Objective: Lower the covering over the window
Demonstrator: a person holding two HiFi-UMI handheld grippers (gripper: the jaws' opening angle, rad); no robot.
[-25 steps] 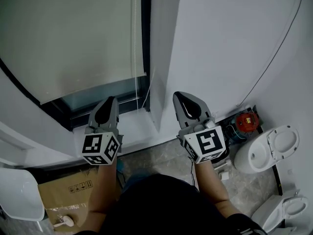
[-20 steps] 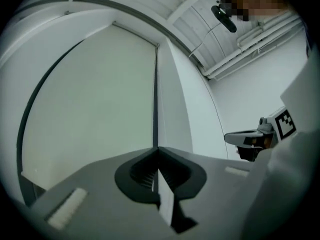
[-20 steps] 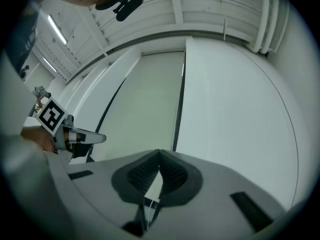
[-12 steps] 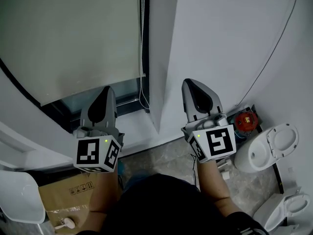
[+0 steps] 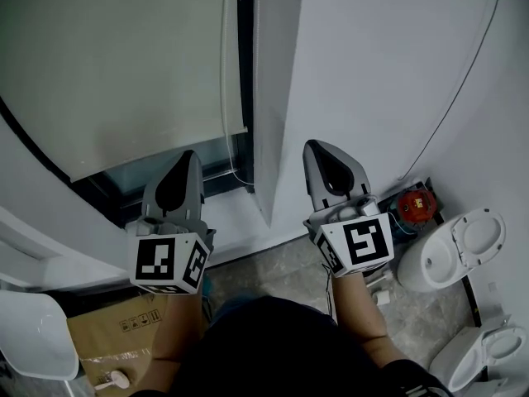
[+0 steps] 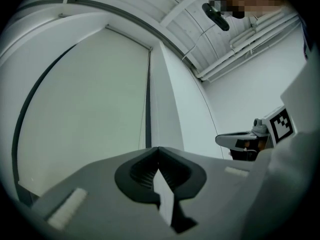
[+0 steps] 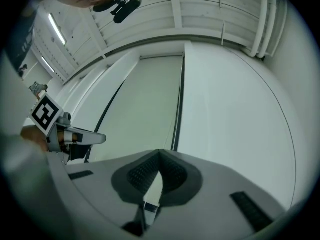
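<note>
hovering: your left gripper (image 5: pixel 189 155), right gripper (image 5: pixel 313 145) both clamped shut, empty; thin cord (image 5: pixel 223 98) easily missed, blind (image 5: pixel 124 64) stalls partway.

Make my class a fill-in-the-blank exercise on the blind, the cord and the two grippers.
The jaws of the left gripper and the right gripper are both ____.
The roller blind leaves a strip of glass uncovered below its ____ edge.
In the head view, the pull cord hangs along the blind's ____ side.
The cardboard box lies below the ____ gripper.
Missing words: shut; bottom; right; left.
</note>
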